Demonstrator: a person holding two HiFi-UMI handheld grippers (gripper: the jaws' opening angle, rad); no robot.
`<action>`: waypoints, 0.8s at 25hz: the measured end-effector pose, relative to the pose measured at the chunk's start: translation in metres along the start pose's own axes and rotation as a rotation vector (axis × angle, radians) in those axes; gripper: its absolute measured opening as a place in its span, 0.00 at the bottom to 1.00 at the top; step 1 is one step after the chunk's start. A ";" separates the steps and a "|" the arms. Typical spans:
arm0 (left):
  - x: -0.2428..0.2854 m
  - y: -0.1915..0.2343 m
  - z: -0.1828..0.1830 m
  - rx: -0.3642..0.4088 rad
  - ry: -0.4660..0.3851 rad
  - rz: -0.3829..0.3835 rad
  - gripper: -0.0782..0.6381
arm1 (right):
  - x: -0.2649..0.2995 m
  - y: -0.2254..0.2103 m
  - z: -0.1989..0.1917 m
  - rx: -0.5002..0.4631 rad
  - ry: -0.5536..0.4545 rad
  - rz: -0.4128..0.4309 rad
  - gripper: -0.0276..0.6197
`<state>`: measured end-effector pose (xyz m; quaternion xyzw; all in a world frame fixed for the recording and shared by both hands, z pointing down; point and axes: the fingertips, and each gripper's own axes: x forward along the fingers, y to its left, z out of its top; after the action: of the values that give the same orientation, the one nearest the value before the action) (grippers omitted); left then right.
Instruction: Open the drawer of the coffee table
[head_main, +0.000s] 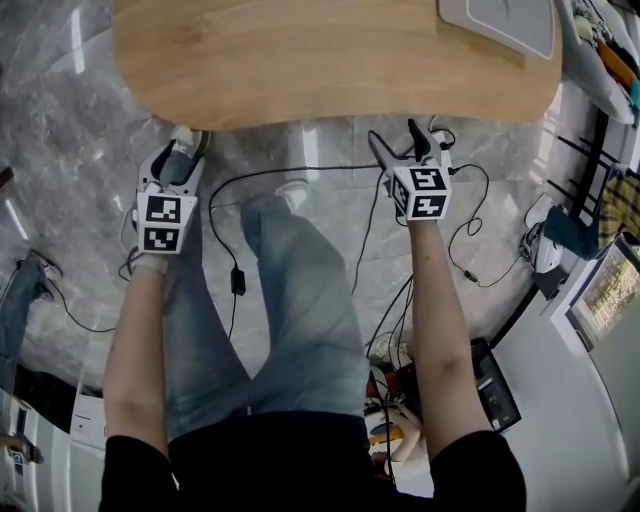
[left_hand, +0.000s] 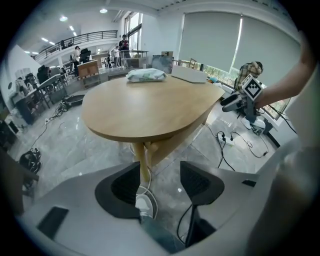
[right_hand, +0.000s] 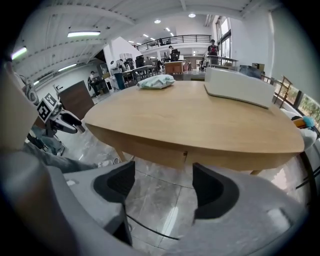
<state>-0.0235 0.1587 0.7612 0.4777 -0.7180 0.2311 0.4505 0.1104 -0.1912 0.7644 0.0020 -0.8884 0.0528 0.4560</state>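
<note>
The coffee table (head_main: 330, 60) has an oval wooden top and fills the top of the head view. My left gripper (head_main: 186, 143) hangs just in front of its near edge at the left, my right gripper (head_main: 398, 143) at the right. Neither touches the table. In the left gripper view the left gripper (left_hand: 159, 182) stands open with only floor and a table leg (left_hand: 144, 162) beyond it. The right gripper (right_hand: 162, 185) is open and empty too, below the table's apron (right_hand: 150, 147). A vertical seam (right_hand: 185, 156) cuts that apron.
A white box (right_hand: 240, 87) and a wrapped packet (right_hand: 156, 81) lie on the tabletop. Black cables (head_main: 470, 240) run over the marble floor under my hands. My own legs in jeans (head_main: 290, 300) stand between the grippers. A computer case (head_main: 495, 385) sits at the right.
</note>
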 end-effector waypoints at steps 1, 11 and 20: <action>0.004 0.001 -0.002 -0.001 -0.003 0.000 0.46 | 0.007 -0.002 -0.003 -0.009 0.004 0.000 0.60; 0.036 0.011 -0.001 0.015 -0.021 0.005 0.49 | 0.040 -0.023 -0.006 -0.052 -0.037 -0.036 0.60; 0.051 0.015 -0.005 -0.018 -0.015 0.008 0.49 | 0.053 -0.024 0.002 -0.051 -0.096 -0.050 0.60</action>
<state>-0.0420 0.1445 0.8091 0.4726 -0.7253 0.2230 0.4483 0.0793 -0.2125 0.8082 0.0151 -0.9100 0.0187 0.4139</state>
